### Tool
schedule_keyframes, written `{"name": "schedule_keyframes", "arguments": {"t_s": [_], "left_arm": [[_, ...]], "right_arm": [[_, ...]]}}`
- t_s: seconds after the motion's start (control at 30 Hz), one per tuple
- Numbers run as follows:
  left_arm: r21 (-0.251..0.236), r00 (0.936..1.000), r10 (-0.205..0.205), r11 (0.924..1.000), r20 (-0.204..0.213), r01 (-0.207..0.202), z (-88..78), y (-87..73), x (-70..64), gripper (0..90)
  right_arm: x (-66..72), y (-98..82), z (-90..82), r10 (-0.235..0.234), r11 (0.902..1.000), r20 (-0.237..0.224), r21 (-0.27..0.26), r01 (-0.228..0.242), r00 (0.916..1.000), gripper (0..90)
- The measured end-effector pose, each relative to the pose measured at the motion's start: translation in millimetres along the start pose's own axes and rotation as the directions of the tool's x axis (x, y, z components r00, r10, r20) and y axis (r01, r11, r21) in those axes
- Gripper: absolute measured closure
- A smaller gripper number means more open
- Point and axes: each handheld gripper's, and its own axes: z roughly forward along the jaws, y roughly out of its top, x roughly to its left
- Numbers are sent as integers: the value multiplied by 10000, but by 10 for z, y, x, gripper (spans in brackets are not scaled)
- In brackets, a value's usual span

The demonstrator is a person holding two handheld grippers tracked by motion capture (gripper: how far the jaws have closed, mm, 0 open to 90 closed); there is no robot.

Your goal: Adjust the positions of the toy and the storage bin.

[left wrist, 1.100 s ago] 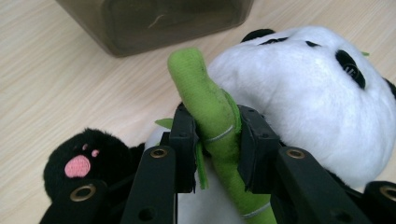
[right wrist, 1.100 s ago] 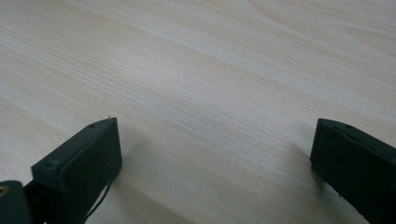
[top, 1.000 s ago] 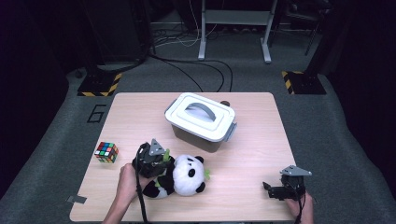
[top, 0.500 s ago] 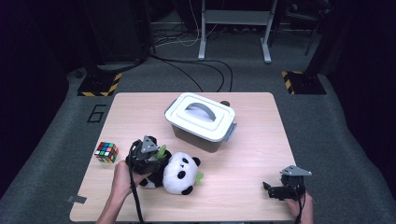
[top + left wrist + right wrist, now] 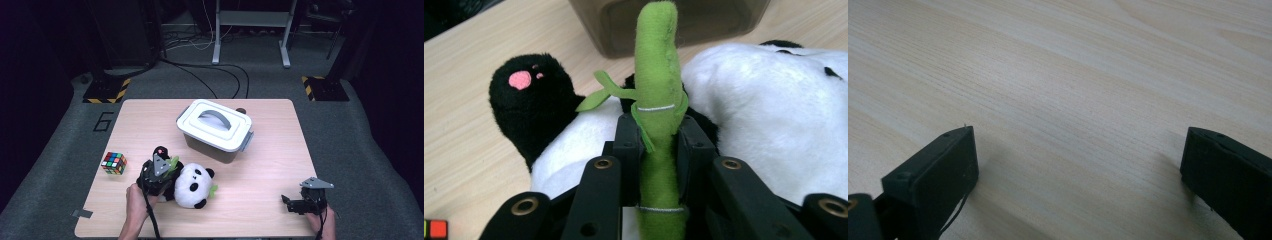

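My left tongs are clenched on the panda's bamboo stalk beside the lidded box, right tongs released, lifting not yet done.

The lidded box is set near the middle of the bench, toward its far edge. The plush panda is laid in front of the box, nearer the person's side. The cube is placed left of the panda, near the bench's left edge. The bamboo stalk is propped against the panda's left side. The front right stretch of the bench is occupied by the right hand-held gripper, well apart from the panda.
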Motion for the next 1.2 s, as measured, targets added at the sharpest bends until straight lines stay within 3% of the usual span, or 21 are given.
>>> {"name": "schedule_keyframes", "arguments": {"t_s": [0.33, 0.43, 0.5, 1.03, 1.2], "left_arm": [[-316, 9937, 617, 9978, 930, -590, -5, 50, 238, 761], [-328, 9924, 734, 9970, 991, -705, -16, 57, 351, 761], [-355, 9924, 553, 9980, 1096, -517, -15, 54, 410, 762], [-513, 9822, 820, 9959, 1690, -743, 38, 34, 826, 760], [-563, 9825, 545, 9974, 1779, -451, 77, 66, 966, 756]], "right_arm": [[0, 0, 0, -4, 10000, 0, -2, 4, 10000, 12], [0, 0, 0, 1, 10000, 0, 0, -1, 10000, 12], [0, 0, 0, 2, 10000, 1, -4, -2, 10000, 12], [0, 0, 0, 6, 10000, 9, -3, -6, 10000, 12], [1, 0, 0, 11, 10000, 10, -1, -11, 10000, 12]]}}
